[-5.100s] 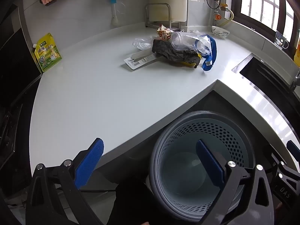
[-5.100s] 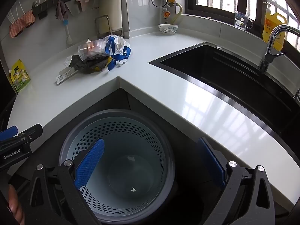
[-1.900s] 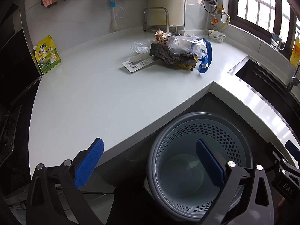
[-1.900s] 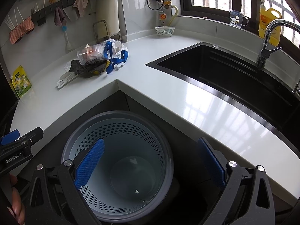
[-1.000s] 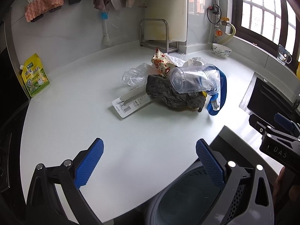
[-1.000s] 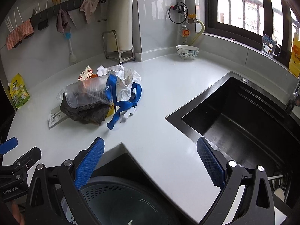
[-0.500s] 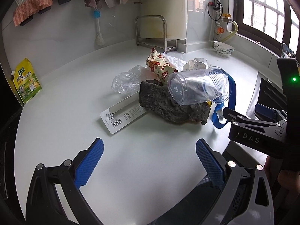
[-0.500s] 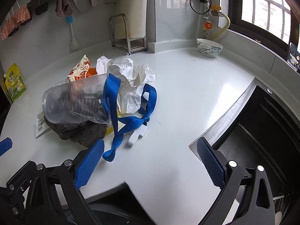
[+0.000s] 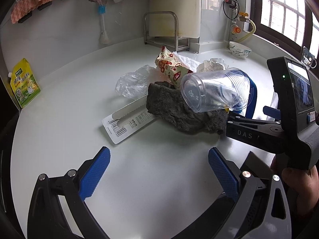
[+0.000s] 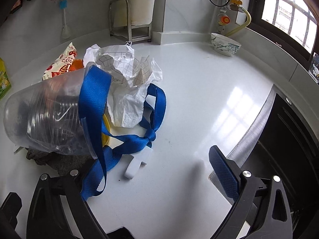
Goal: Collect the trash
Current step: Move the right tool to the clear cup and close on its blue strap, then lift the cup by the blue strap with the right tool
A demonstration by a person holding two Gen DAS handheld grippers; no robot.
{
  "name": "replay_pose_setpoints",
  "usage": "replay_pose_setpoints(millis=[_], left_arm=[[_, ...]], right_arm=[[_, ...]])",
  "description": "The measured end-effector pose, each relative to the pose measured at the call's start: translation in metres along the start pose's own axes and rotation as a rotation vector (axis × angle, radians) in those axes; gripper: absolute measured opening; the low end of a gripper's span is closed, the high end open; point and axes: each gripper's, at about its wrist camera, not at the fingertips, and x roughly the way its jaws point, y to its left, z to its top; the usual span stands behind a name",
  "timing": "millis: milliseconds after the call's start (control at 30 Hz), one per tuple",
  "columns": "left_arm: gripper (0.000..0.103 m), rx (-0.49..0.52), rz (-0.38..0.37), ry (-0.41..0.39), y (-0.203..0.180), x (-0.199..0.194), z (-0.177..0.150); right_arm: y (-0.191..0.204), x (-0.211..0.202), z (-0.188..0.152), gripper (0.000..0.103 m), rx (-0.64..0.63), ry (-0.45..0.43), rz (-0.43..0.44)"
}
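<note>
A trash pile lies on the white counter (image 9: 59, 103). It holds a clear plastic cup (image 9: 215, 89) on its side on a dark grey rag (image 9: 179, 111), a red-and-cream snack wrapper (image 9: 169, 65), a clear plastic bag (image 9: 131, 81), a white barcode card (image 9: 127, 123), crumpled white paper (image 10: 129, 91) and a blue strap (image 10: 111, 139). My left gripper (image 9: 157, 173) is open and empty, short of the card. My right gripper (image 10: 157, 171) is open and empty at the strap; the strap hides its left finger. It also shows in the left wrist view (image 9: 259, 127).
A black sink (image 10: 289, 139) opens at the right. A bowl (image 10: 225, 43) stands near the window. A metal rack (image 9: 165, 29) holds a cutting board at the back. A yellow pouch (image 9: 24, 83) leans at the far left. Cloths and a brush (image 9: 102, 23) hang on the wall.
Both grippers have moved up from over the waste basket and forward over the counter toward the trash pile. The basket has dropped out of view. Both stay open.
</note>
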Motion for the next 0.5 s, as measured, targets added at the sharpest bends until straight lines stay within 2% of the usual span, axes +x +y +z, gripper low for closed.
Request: replay_pose_setpoints(millis=[67,133,167,233,300,367,433,500], left_arm=[[0.097,-0.001,-0.001,-0.002,0.0,0.0,0.001],[0.097,-0.005,-0.006,-0.003,0.0,0.0,0.001],[0.097,-0.009,-0.01,-0.004,0.0,-0.001,0.002],[0.097,-0.017,-0.017,-0.003,0.0,0.0,0.003],[0.097,-0.029,-0.026,-0.004,0.0,0.0,0.004],[0.097,-0.043,-0.036,-0.013,-0.001,-0.001,0.007],[0.097,-0.053,-0.042,-0.025,-0.004,-0.003,0.01],[0.097,-0.058,-0.049,-0.035,-0.008,-0.003,0.015]], right_arm=[[-0.001,0.001,0.001,0.086,0.002,0.002,0.014],[-0.003,0.001,0.001,0.065,0.016,0.005,0.047],[-0.005,0.0,0.001,0.061,0.022,0.006,0.058],[-0.007,-0.001,0.002,0.034,0.02,0.003,0.068],[-0.012,-0.001,0.001,0.018,0.02,0.003,0.079],[-0.019,-0.002,0.0,0.017,0.038,0.006,0.11],[-0.026,-0.003,-0.001,0.008,0.054,0.011,0.121],[-0.035,-0.004,-0.003,0.008,0.073,0.011,0.134]])
